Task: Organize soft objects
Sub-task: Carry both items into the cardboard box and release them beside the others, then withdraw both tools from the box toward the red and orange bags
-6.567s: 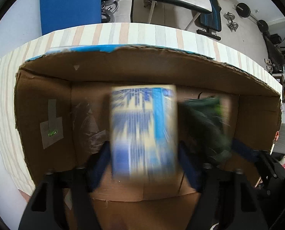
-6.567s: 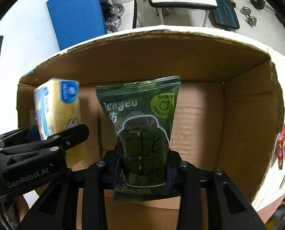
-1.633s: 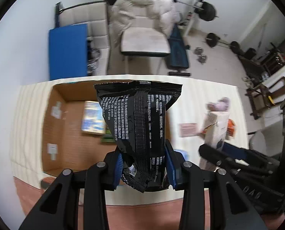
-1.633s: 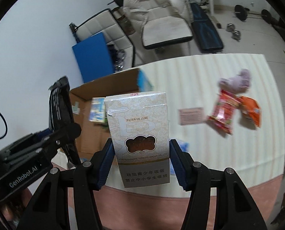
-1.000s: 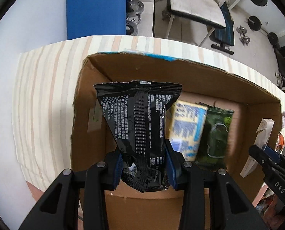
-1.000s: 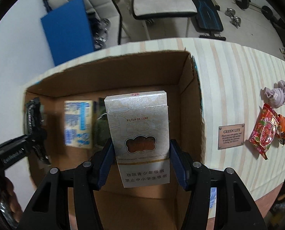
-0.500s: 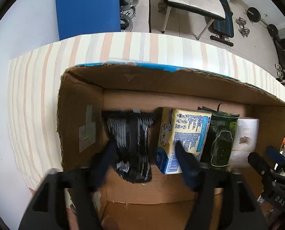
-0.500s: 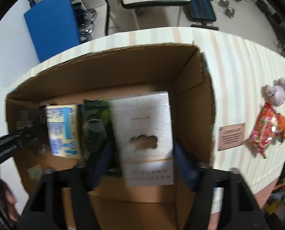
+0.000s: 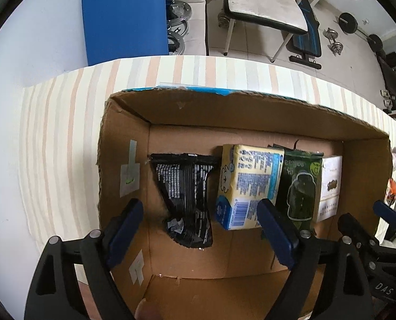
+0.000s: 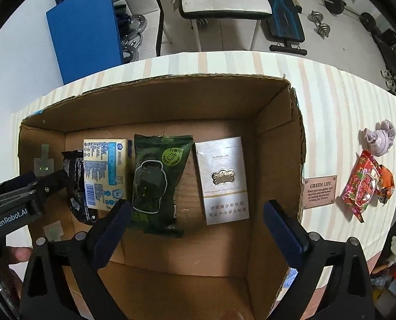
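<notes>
A cardboard box [image 9: 123, 144] [image 10: 275, 112] lies on the striped table. On its floor lie in a row a black pouch [image 9: 184, 186] [image 10: 74, 176], a yellow-and-blue tissue pack [image 9: 247, 184] [image 10: 104, 173], a green pouch [image 9: 300, 186] [image 10: 155, 181] and a white tissue pack [image 9: 330, 184] [image 10: 222, 181]. My left gripper [image 9: 200, 213] is open and empty above the black pouch. My right gripper [image 10: 198, 216] is open and empty above the white pack.
On the table right of the box lie a brown "GREEN LIFE" plaque [image 10: 319, 192], a red snack bag [image 10: 362, 186], an orange bag [image 10: 386, 181] and a purple soft toy [image 10: 379, 137]. Behind the table stand a blue board [image 9: 123, 13] and a chair [image 9: 262, 5].
Both grippers opened wide and drew back upward. The black pouch and the white pack were let go and now lie on the box floor.
</notes>
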A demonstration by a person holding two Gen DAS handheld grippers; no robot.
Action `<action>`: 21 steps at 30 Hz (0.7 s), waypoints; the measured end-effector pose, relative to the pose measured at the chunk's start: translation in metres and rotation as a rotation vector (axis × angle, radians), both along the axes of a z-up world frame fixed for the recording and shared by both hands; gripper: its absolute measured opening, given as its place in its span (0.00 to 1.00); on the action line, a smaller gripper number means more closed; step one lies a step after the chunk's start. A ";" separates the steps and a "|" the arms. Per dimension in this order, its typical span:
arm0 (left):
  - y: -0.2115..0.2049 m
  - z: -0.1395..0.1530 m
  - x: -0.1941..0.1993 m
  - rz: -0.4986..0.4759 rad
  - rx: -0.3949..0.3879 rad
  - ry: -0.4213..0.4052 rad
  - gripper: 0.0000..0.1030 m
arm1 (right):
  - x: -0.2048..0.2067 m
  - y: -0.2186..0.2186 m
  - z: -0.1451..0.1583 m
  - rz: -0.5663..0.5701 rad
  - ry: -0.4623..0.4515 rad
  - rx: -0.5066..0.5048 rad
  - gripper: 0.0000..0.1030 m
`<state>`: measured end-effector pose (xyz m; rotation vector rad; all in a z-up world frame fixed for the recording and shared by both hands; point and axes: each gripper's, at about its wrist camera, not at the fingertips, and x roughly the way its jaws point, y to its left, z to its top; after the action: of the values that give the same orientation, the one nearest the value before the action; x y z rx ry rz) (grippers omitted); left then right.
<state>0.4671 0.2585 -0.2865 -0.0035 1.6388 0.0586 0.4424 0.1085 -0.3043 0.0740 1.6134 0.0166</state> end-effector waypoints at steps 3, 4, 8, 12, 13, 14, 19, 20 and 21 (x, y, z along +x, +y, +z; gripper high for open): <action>-0.003 0.009 -0.010 -0.006 -0.001 -0.016 0.85 | -0.003 0.000 0.004 0.002 -0.005 0.015 1.00; -0.004 0.013 -0.013 -0.007 -0.001 -0.024 0.85 | -0.006 0.000 0.005 0.005 -0.006 0.012 1.00; -0.010 0.028 -0.026 -0.007 0.014 -0.057 0.85 | -0.017 0.000 0.013 0.025 -0.023 0.008 1.00; -0.019 0.045 -0.050 -0.008 0.019 -0.097 0.85 | -0.035 -0.004 0.028 0.042 -0.059 0.006 1.00; -0.021 0.047 -0.055 -0.007 0.020 -0.102 0.85 | -0.040 -0.005 0.030 0.042 -0.061 0.017 1.00; -0.023 0.052 -0.063 0.000 0.019 -0.114 0.85 | -0.045 -0.006 0.033 0.044 -0.062 0.025 1.00; -0.030 0.076 -0.097 0.017 0.007 -0.175 0.85 | -0.084 -0.009 0.059 0.088 -0.118 0.032 1.00; -0.032 0.082 -0.103 0.014 0.007 -0.188 0.85 | -0.092 -0.010 0.064 0.090 -0.126 0.041 1.00; -0.034 0.089 -0.112 0.012 0.009 -0.203 0.85 | -0.099 -0.011 0.067 0.095 -0.132 0.046 1.00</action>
<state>0.3552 0.2242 -0.1976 -0.0122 1.4358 0.0727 0.3431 0.0979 -0.2370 0.0317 1.4837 0.1297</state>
